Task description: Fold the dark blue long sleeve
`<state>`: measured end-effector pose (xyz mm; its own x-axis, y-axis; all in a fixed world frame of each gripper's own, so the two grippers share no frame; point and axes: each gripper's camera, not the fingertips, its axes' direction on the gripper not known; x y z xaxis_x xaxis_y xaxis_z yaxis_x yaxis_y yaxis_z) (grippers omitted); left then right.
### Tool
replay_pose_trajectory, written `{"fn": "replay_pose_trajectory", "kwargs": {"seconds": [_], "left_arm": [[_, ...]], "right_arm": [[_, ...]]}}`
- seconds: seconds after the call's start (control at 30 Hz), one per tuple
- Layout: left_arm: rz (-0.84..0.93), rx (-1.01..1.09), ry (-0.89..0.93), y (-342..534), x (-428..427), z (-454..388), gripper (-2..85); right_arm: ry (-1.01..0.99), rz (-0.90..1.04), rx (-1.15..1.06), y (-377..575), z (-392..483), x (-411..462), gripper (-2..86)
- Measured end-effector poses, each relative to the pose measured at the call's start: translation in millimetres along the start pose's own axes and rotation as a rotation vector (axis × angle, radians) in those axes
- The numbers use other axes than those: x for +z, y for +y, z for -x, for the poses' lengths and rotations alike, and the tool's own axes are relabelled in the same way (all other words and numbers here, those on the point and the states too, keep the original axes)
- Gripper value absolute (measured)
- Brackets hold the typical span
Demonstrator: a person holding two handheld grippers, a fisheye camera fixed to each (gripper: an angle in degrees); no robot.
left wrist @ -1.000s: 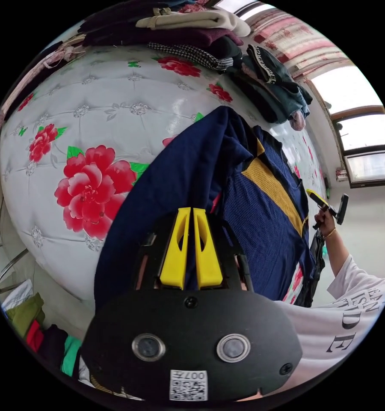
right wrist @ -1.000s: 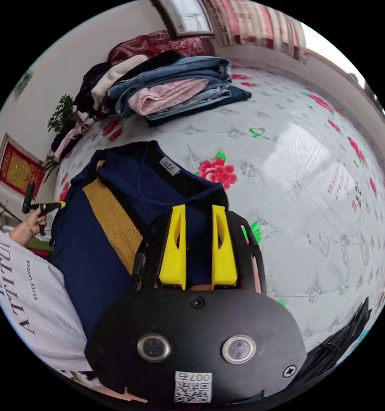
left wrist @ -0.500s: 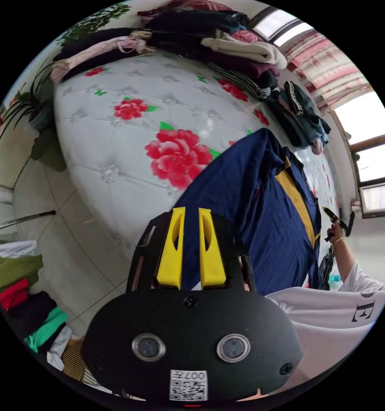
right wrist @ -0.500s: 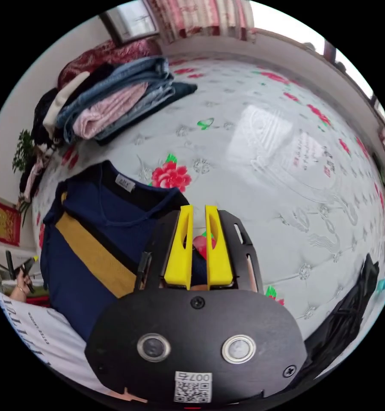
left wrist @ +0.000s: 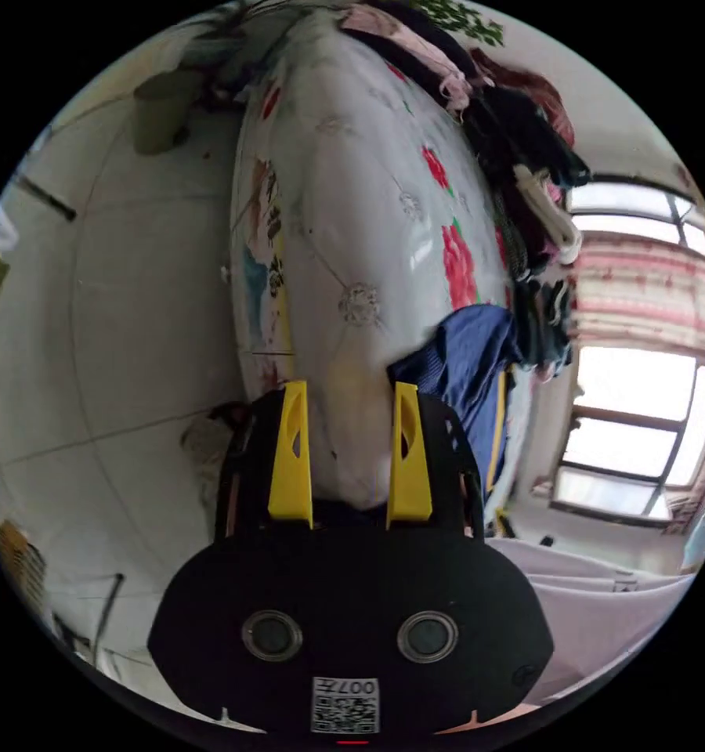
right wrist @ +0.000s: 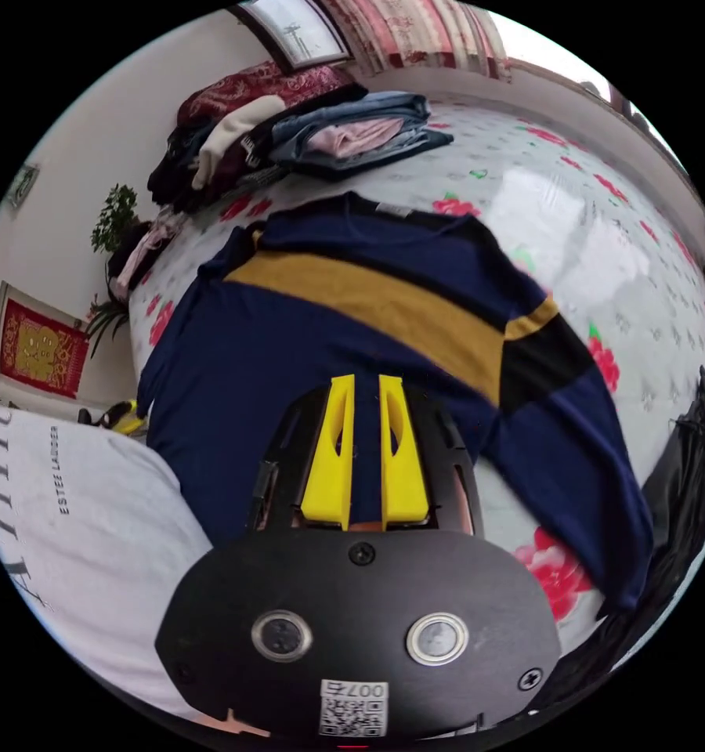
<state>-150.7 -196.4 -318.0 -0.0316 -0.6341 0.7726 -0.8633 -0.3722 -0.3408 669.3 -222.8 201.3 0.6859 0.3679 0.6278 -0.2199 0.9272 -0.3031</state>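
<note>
The dark blue long sleeve (right wrist: 305, 337), with a mustard band (right wrist: 384, 301) across the chest, lies spread on the flowered white bed (right wrist: 642, 290). One sleeve (right wrist: 587, 462) runs down toward the bed's edge. My right gripper (right wrist: 365, 381) is shut on the blue cloth at the shirt's near edge. In the left gripper view, a corner of the shirt (left wrist: 470, 368) hangs at the bed's edge. My left gripper (left wrist: 348, 388) stands open beside it, with nothing between its jaws and the bed's side (left wrist: 345, 258) behind. A yellow tip of that left gripper (right wrist: 124, 415) peeks out beside the person's white shirt (right wrist: 63, 533).
Piles of folded clothes (right wrist: 345, 137) line the far side of the bed, and more clothes (left wrist: 525, 172) show along it. A black bag (right wrist: 693, 462) sits at the bed's near corner. Tiled floor (left wrist: 117, 313) lies beside the bed, a plant (right wrist: 116, 213) stands by the wall, and a window (left wrist: 642, 423) is beyond.
My left gripper has let go of the shirt and opened, swinging down beside the bed. My right gripper has shut on the shirt, which now lies spread flat.
</note>
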Motion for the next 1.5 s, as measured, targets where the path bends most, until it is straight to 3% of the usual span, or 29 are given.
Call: {"fn": "replay_pose_trajectory", "kwargs": {"seconds": [0.1,0.27,0.53,0.73,0.8,0.87,0.93,1.0,1.1,1.17,1.23,1.33,1.5], "left_arm": [[0.016,0.033,0.040,-5,8,-5,17.9],[0.147,0.102,-0.111,-16,9,-27,20.6],[0.111,0.276,-0.079,-2,-17,-44,16.2],[0.182,0.401,-0.061,0,-8,-52,15.9],[0.224,0.419,-0.113,-4,6,-53,12.6],[0.215,0.472,-0.241,-11,16,-59,0.5],[0.246,0.507,-0.224,-23,18,-63,-0.3],[0.193,0.516,-0.213,-40,1,-66,-0.6],[-0.023,0.499,-0.281,-81,-62,-60,-0.6],[-0.156,0.381,-0.326,-114,-112,-40,0.0],[-0.185,0.338,-0.276,-133,-139,-29,3.7],[-0.228,0.357,-0.069,-141,-166,-23,16.9],[-0.207,0.501,-0.162,-90,-161,-26,18.0]], "right_arm": [[-0.060,0.028,0.027,22,17,-1,7.5],[-0.064,-0.017,0.064,41,31,-15,7.7],[-0.057,-0.023,0.050,54,62,-16,8.2],[-0.028,-0.032,0.172,80,54,-21,8.7],[-0.005,-0.036,0.263,98,41,-24,8.8],[-0.001,-0.023,0.321,110,32,-24,8.8],[0.016,-0.003,0.357,121,27,-23,8.8],[0.041,0.005,0.381,132,25,-23,8.7],[0.042,-0.002,0.432,142,21,-22,8.5],[0.030,-0.010,0.464,147,17,-21,8.5],[0.014,-0.003,0.484,149,13,-19,8.3],[0.003,0.037,0.474,151,11,-12,7.9],[-0.018,0.077,0.467,166,7,-8,7.3]]}}
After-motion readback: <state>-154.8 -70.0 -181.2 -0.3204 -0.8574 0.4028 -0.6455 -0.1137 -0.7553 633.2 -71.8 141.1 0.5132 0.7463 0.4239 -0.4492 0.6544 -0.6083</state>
